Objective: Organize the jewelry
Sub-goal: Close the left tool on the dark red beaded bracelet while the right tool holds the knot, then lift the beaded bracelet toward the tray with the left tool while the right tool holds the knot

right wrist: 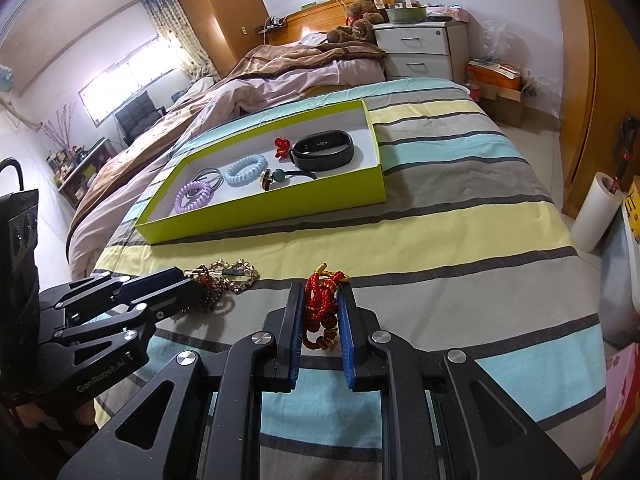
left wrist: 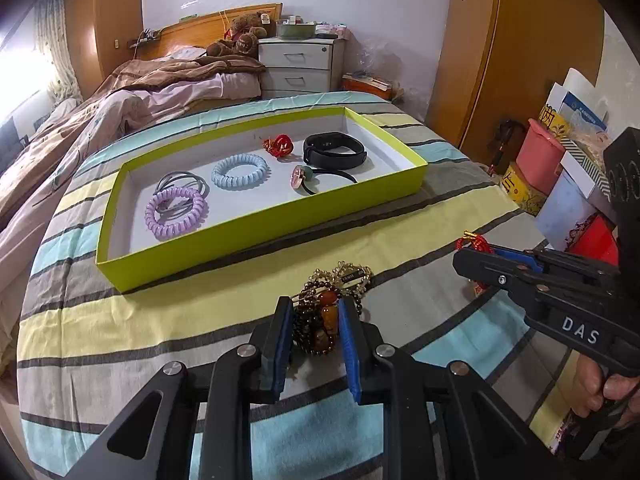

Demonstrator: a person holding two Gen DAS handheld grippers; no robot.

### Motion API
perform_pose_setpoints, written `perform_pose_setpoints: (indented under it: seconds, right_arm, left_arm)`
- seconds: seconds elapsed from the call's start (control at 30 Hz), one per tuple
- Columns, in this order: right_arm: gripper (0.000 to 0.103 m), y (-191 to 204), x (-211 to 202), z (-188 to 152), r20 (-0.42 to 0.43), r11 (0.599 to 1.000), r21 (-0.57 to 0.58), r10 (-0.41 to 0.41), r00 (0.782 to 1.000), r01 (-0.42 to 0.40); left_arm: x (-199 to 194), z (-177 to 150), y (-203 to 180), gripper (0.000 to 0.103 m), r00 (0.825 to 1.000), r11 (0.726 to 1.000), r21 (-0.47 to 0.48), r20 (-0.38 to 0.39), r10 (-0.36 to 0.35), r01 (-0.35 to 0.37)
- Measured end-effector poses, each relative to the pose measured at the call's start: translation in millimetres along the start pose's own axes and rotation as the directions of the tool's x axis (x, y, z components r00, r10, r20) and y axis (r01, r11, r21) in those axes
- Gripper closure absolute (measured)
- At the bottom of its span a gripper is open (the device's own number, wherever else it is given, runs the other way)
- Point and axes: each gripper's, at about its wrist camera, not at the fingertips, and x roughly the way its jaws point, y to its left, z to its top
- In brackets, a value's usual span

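**Gripping beads and cord on the striped bedspread**

I have my left gripper (left wrist: 314, 312) closed around a brown and amber bead bracelet (left wrist: 320, 320) lying on the bedspread (left wrist: 420, 240). My right gripper (right wrist: 318, 312) clamps a red knotted cord ornament (right wrist: 322, 304). Beyond both sits the green tray (left wrist: 256, 216), holding a lilac coil tie (left wrist: 176, 208), a blue coil tie (left wrist: 240, 172) and a black fitness band (left wrist: 334, 150).

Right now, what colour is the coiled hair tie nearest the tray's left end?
Lilac purple: the coiled hair tie shows best in the left wrist view.
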Motion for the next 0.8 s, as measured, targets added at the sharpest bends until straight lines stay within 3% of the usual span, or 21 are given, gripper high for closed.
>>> perform_pose_setpoints:
  seconds: [0.2, 0.47, 0.63, 0.73, 0.8]
  right_arm:
    - [0.086, 0, -1, -1, 0.001, 1.000, 0.000, 0.002, 1.000, -0.002]
    - [0.086, 1, -4, -4, 0.003, 1.000, 0.004, 0.005, 1.000, -0.005]
    - [0.086, 2, -5, -5, 0.003, 1.000, 0.005, 0.010, 1.000, -0.010]
    - [0.086, 1, -4, -6, 0.002, 1.000, 0.009, 0.010, 1.000, -0.010]
    - [0.086, 1, -5, -6, 0.003, 1.000, 0.009, 0.012, 1.000, -0.012]
  left_arm:
    - [-11, -4, 0, 0.094, 0.999, 0.999, -0.005, 0.011, -0.042, 0.042]
    - [-19, -16, -5, 0.094, 0.998, 0.998, -0.009, -0.003, -0.066, 0.066]
    - [-20, -25, -14, 0.094, 0.989, 0.989, 0.021, -0.031, -0.145, 0.146]
    - [-13, -30, -22, 0.094, 0.988, 0.989, 0.056, -0.081, -0.133, 0.138]
    - [-18, -32, -24, 0.094, 0.992, 0.991, 0.065, -0.057, -0.112, 0.116]
